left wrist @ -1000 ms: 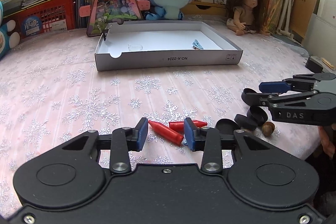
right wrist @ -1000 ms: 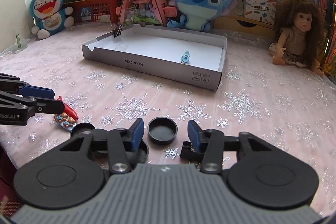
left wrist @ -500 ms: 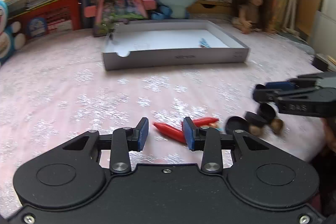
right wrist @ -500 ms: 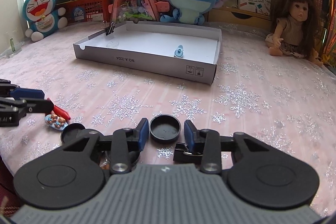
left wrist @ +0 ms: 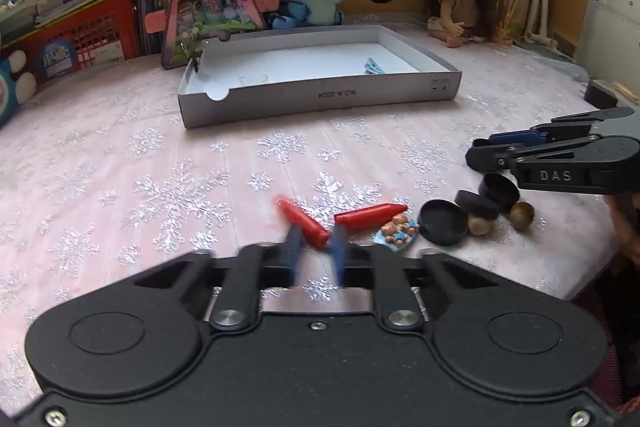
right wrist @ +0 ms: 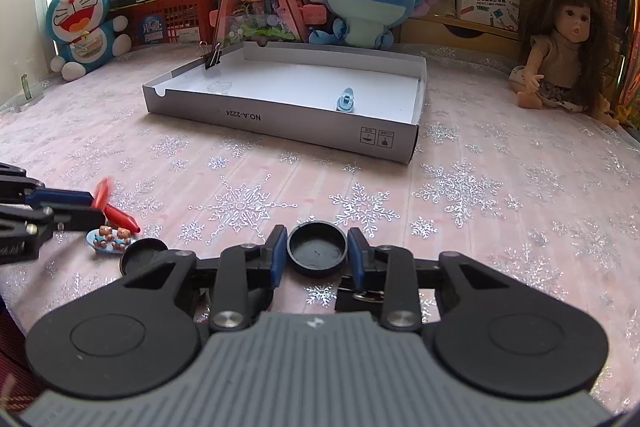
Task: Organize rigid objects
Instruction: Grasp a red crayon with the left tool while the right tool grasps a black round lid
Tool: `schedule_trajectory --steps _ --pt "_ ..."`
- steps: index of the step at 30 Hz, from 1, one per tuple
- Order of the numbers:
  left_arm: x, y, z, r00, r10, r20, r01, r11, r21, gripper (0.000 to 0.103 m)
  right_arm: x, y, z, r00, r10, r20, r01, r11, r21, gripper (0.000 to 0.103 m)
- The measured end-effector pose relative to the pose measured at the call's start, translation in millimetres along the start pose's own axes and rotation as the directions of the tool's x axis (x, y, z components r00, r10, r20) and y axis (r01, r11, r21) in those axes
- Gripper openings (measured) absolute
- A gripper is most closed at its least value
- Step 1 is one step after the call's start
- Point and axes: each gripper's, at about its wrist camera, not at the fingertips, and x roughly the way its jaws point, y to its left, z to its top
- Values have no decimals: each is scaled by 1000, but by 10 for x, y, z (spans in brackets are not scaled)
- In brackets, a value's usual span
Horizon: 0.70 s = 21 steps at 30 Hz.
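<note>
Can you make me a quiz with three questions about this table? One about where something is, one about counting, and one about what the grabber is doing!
1. Where is the little blue clip?
A) inside the cardboard box
B) in a cup
C) on a plate

2. How many red crayons are there?
A) one
B) two
C) four

3. What are the left gripper jaws doing?
A) wide open
B) shut on a red crayon
C) shut on a spoon

Answers:
1 A, it lies on the box's white floor.
2 B, one is in the jaws and one lies on the cloth beside it.
3 B, the jaws have just been closing and now pinch the crayon's end.
</note>
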Motion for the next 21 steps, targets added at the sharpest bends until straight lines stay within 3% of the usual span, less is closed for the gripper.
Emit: schedule_trajectory --steps 13,21 --pt "49 301 73 995 95 -4 -96 993 -66 11 66 86 43 1000 19 15 -19 1000 -2 37" --pt "92 391 67 990 140 -14 -141 985 -99 18 73 49 38 1000 12 14 -13 1000 9 38"
